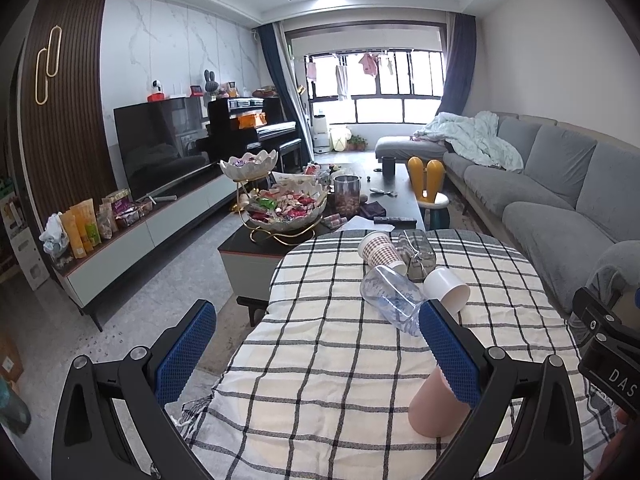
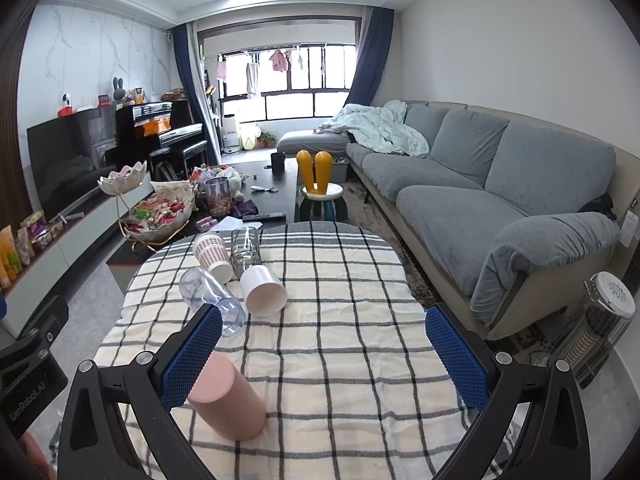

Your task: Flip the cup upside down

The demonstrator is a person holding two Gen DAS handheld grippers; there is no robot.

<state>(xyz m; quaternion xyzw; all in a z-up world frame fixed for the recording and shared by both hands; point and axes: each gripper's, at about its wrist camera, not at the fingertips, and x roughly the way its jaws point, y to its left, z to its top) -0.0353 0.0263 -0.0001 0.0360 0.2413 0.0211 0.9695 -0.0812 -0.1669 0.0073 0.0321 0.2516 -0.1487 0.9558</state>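
A pink cup (image 1: 438,408) stands upside down on the checked tablecloth (image 1: 340,360), just behind the right finger of my open left gripper (image 1: 316,344). It also shows in the right wrist view (image 2: 228,396), beside the left finger of my open right gripper (image 2: 324,340). Further back lie a clear plastic cup (image 2: 212,298), a white cup (image 2: 264,290), a checked paper cup (image 2: 212,254) and a clear glass (image 2: 245,250), all on their sides. Both grippers hold nothing.
A dark coffee table (image 1: 396,196) with snack bowls (image 1: 286,208) stands behind the table. A grey sofa (image 2: 480,184) runs along the right. A TV unit (image 1: 160,216) is on the left, a heater (image 2: 604,328) at lower right.
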